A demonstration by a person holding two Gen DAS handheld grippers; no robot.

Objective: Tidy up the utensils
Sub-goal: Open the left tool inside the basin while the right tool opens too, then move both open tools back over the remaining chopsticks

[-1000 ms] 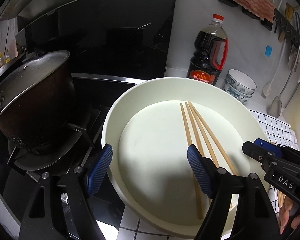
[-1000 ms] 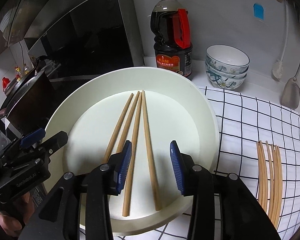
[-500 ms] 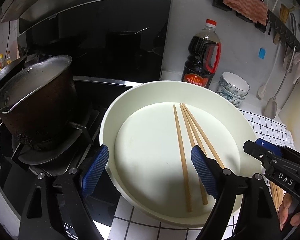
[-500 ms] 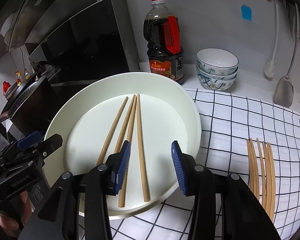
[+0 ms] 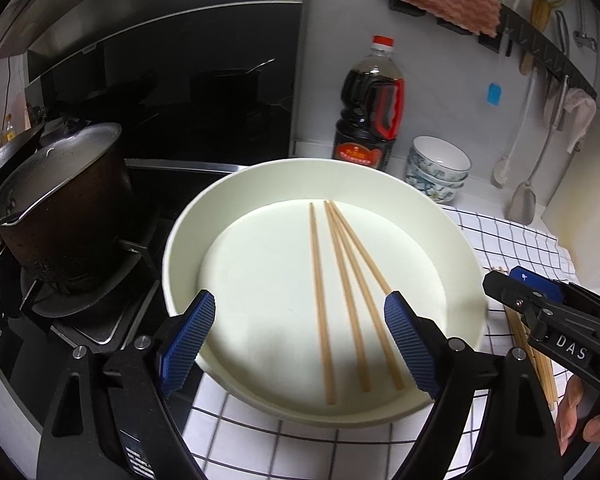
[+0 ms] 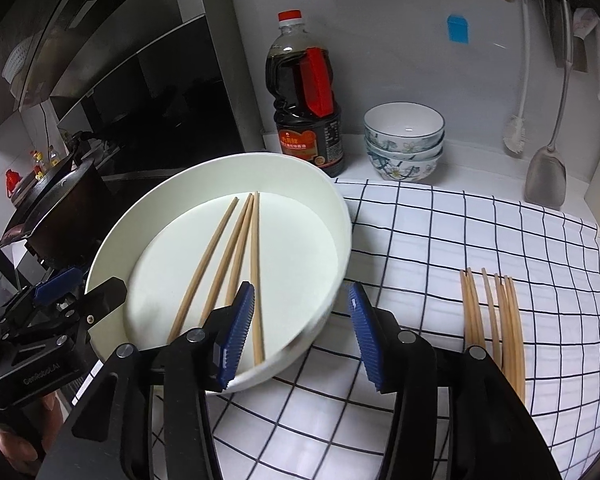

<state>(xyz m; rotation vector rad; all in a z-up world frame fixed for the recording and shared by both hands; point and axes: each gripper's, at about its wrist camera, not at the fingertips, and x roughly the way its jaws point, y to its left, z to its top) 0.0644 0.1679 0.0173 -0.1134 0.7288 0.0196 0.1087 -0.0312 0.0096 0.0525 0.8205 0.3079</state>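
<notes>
A round white dish (image 5: 188, 236) (image 6: 332, 200) holds three wooden chopsticks (image 5: 342, 284) (image 6: 236, 248) lying lengthwise on its floor. My left gripper (image 5: 300, 344) is open and empty, its blue pads astride the dish's near rim. My right gripper (image 6: 302, 332) is open and empty over the dish's near right rim. Several more wooden chopsticks (image 6: 496, 320) lie side by side on the checked cloth (image 6: 460, 240) to the right; they also show in the left wrist view (image 5: 536, 352), partly hidden behind the right gripper.
A dark pot (image 5: 60, 208) sits on the gas stove at left. A soy sauce bottle (image 6: 306, 100) and stacked patterned bowls (image 6: 404, 144) stand at the back wall. A spatula (image 6: 546, 168) and brush (image 6: 516, 136) hang at right.
Both grippers have pulled back toward me from the dish. The right gripper has also shifted right, so the dish sits further left in its view. The chopsticks stay in the dish.
</notes>
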